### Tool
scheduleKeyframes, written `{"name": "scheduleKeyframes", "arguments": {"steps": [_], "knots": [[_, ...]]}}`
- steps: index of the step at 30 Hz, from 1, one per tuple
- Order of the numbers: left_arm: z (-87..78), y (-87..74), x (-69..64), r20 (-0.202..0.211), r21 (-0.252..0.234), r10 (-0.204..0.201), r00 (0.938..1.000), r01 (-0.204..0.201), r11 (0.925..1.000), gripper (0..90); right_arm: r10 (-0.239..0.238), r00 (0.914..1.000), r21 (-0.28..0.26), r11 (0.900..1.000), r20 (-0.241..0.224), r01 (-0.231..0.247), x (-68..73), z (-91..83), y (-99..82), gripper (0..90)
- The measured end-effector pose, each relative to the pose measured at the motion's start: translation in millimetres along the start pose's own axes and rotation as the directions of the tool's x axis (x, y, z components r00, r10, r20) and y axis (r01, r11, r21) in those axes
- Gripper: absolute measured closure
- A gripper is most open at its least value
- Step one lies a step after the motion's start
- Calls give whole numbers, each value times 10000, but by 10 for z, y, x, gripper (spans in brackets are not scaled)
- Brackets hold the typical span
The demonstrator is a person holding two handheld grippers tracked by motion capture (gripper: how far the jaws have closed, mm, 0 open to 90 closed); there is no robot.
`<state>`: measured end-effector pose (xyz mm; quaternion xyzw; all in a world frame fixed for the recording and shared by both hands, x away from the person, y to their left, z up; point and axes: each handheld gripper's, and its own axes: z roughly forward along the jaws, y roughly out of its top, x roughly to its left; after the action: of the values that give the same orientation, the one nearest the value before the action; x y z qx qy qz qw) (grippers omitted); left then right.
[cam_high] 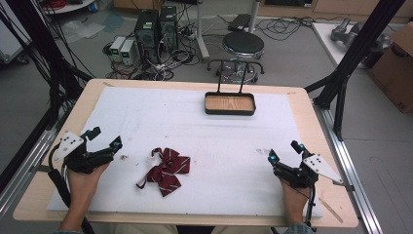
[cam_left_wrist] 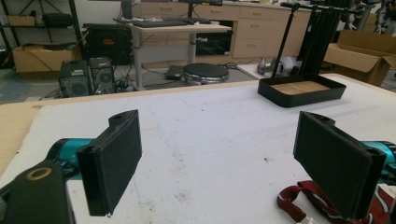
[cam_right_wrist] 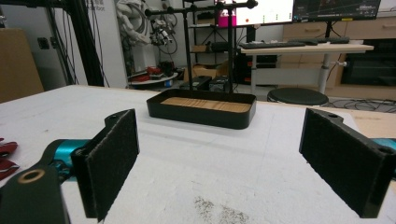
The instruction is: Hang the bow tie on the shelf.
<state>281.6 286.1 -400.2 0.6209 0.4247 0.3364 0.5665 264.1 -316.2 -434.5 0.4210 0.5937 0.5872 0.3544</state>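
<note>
I see the surface (cam_high: 302, 105) first, a pale wooden top almost wholly covered by a white foam sheet (cam_high: 204, 131) marked with a few dark smudges. Toward its far edge, a little right of centre, stands a black tray (cam_high: 230, 104) with a wooden floor, two thin black posts rising from its back rim; I also see the tray (cam_left_wrist: 301, 90) at the upper right of the left gripper view and straight ahead in the right gripper view (cam_right_wrist: 201, 108).

My left gripper (cam_high: 103, 140) rests at the near left of the sheet, held in a hand (cam_high: 83, 183) that comes in from the bottom edge. Its jaws are spread wide, with nothing between the black pads (cam_left_wrist: 112, 161). My right gripper (cam_high: 285, 151) sits at the near right, well apart from the left one, and its jaws are likewise released, only bare foam between them.

The dark red bow tie (cam_high: 165, 169) with thin white stripes lies flat on the sheet, near the front edge, left of centre. It is near the left gripper, on the inner side of it, but not touching it. In the left gripper view a corner of the bow tie (cam_left_wrist: 310, 203) shows beneath the right-hand jaw.
</note>
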Motion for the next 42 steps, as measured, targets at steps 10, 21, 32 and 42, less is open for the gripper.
{"name": "scheduleKeyframes", "arguments": {"steps": [10, 21, 32, 42], "knots": [[1, -15, 0, -35, 6, 17, 10000, -17, 10000, 157, -16, 10000, 6, 10000, -43, 16, 2, 2, -1, 111], [-20, -4, -6, -71, -13, 3, 10000, -3, 10000, 158, -31, 10000, 18, 10000, -14, 31, 2, 5, -1, 111], [-12, -2, -21, -66, 22, 14, 10000, -14, 10000, 159, -18, 10000, 32, 10000, -30, 18, 3, 6, -2, 111], [11, -2, -103, 300, 97, -12, 9995, 9, 10000, 172, 14, 10000, 30, 10000, -22, -14, 2, 8, -2, 111]]}}
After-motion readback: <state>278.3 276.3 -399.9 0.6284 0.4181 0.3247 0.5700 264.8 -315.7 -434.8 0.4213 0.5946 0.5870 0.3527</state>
